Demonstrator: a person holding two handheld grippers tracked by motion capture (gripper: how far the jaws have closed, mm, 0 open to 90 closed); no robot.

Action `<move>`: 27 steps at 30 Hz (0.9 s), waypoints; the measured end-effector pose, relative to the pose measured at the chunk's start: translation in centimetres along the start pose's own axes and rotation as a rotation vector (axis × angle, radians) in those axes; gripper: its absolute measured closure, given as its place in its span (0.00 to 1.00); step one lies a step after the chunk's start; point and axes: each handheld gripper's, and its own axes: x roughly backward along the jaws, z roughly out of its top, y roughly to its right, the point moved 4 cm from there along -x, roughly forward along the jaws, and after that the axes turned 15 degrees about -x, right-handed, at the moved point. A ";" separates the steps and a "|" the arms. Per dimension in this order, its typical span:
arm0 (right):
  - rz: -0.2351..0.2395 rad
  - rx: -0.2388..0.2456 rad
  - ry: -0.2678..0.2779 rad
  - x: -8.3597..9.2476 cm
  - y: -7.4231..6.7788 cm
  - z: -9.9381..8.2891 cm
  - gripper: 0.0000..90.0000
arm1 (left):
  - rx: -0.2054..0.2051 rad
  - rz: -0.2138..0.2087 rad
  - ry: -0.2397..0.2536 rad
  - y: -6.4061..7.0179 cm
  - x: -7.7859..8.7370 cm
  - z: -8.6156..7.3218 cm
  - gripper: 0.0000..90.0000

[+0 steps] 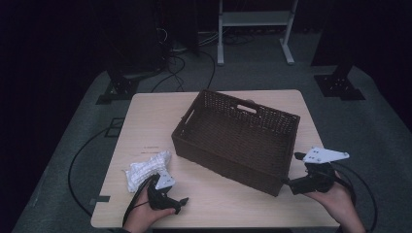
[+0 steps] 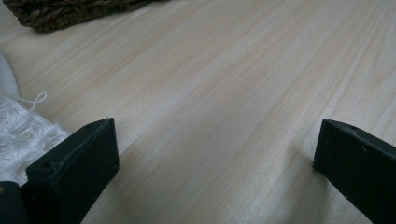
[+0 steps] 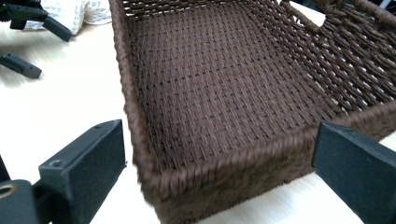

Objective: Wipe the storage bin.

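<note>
A dark brown wicker basket [image 1: 228,162] stands askew in the middle of the light wooden table [image 1: 150,116], and nothing lies inside it. A crumpled white knitted cloth [image 1: 145,169] lies at the front left. My left gripper [image 1: 179,204] rests just in front of the cloth, open, with bare tabletop between its jaws [image 2: 215,140] and the cloth [image 2: 21,135] beside its left jaw. My right gripper [image 1: 291,170] is open at the basket's near right corner. That corner of the basket [image 3: 233,172] sits between the spread jaws of the right gripper [image 3: 219,154], and the pads stay off it.
The basket's far wall has a handle cutout [image 1: 247,108]. The left gripper [image 3: 28,32] and the cloth [image 3: 79,11] show beyond the basket in the right gripper view. Behind the table are black stands [image 1: 121,77], floor cables [image 1: 175,68] and a white frame [image 1: 255,19].
</note>
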 end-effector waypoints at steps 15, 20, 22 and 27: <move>0.002 -0.033 -0.008 -0.1 0.6 -4.2 0.03 | 0.001 0.002 0.004 0.0 0.0 0.0 0.00; -0.006 -0.049 -0.029 -1.1 0.9 -5.8 0.03 | 0.001 0.002 0.004 0.0 0.0 0.0 0.00; -0.005 -0.055 -0.032 -1.6 0.9 -6.4 0.03 | 0.001 0.002 0.004 0.0 0.0 0.0 0.00; 0.002 -0.069 -0.063 -2.9 1.0 -7.5 0.03 | 0.001 0.002 0.004 0.0 0.0 0.0 0.00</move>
